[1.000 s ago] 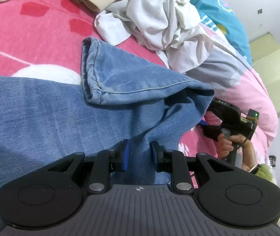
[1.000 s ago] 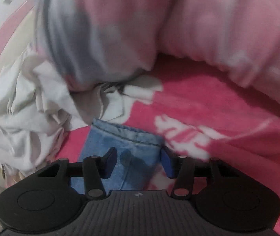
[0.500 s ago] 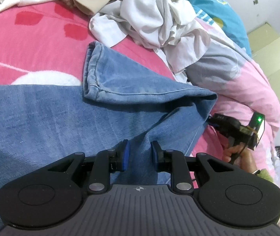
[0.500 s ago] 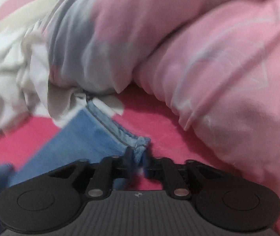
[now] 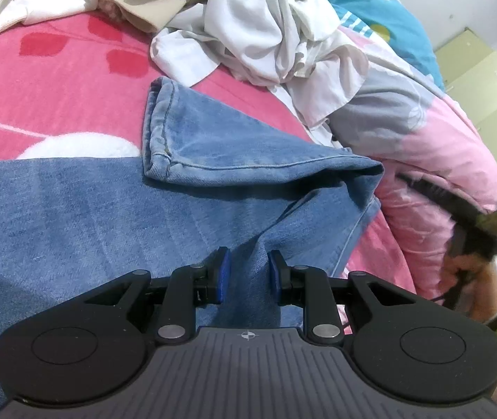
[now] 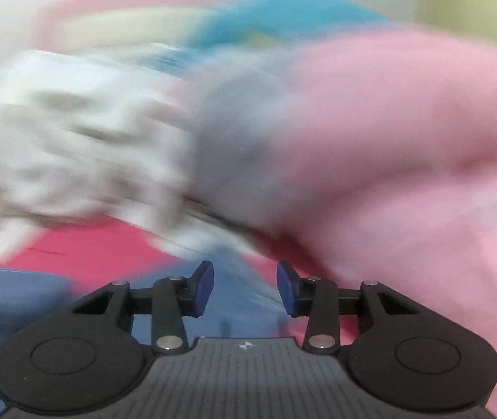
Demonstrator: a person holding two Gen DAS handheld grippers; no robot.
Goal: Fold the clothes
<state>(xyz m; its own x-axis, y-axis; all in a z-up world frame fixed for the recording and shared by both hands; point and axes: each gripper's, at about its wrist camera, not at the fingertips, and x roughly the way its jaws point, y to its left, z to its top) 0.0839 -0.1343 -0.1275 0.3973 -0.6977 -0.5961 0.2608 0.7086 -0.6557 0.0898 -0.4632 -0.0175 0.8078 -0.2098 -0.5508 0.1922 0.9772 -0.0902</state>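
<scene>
1. The jeans [image 5: 115,216] lie spread over the pink bed [image 5: 56,80], one leg doubled back so that its hem [image 5: 155,129] rests on top of the denim, with the fold edge toward the bed's far side, beside the pink quilt [image 5: 433,160]; that doubled leg lies the same as a second ago.
2. The left claw [image 5: 245,275] sits as it did, its blue pads part-closed around a raised ridge of denim; it seems to have that ridge in hold, pinning the near cloth.
3. The right claw [image 6: 245,288] is what changes; half a second ago its pads were pinched on the jeans' hem corner, and now they stand well apart with nothing between them, denim only blurred below; its view is smeared by fast motion.
4. In my judgement the corner has just been let go and this hand is pulling away; the laid leg looks set down, with further folding likely.
5. A heap of white clothes [image 5: 276,24] waits past the hem, toward the bed's far edge.
</scene>
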